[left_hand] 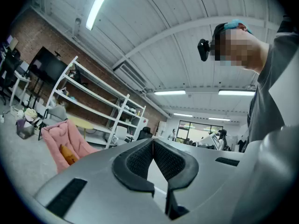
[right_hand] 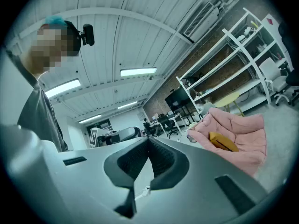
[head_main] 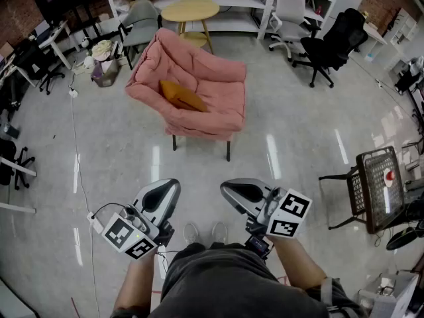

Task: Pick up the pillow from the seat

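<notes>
Only the gripper views show the left tool (left_hand: 153,143) and right tool (right_hand: 148,141) closed and empty. The head view puts the pillow (head_main: 182,96) on the armchair (head_main: 215,78) at 12 o'clock.

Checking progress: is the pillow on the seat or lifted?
On the seat: the orange pillow lies on the pink armchair, nothing holding it.

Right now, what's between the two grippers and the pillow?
Only bare floor, then the front edge of the pink armchair holding the pillow. The head view shows it; left gripper and right gripper are well short of it.
</notes>
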`<state>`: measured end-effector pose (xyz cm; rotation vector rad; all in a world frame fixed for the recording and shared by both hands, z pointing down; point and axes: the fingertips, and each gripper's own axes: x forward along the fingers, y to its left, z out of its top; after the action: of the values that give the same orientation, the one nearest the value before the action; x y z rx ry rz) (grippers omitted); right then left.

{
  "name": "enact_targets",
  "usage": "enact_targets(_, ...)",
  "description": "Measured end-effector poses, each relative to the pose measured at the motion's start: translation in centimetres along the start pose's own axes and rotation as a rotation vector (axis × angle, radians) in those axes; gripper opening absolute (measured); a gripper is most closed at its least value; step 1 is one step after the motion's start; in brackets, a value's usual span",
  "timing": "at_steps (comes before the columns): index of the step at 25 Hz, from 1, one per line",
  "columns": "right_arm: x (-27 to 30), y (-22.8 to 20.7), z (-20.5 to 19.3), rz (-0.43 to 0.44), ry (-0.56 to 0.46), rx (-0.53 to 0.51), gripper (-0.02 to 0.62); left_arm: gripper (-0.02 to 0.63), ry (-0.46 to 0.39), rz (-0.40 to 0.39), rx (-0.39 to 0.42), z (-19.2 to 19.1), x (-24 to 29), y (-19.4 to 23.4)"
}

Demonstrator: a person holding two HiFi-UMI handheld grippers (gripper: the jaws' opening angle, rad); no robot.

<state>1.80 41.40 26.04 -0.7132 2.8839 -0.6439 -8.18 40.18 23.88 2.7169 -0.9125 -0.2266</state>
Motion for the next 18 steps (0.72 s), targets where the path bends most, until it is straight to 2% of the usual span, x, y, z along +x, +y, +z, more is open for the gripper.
enact_targets(18,-0.9,-1.2,0.3,0.031,-0.021,0.037,0.015,0.012,0.009,0.003,0.007,-0.7,1.8,-0.3)
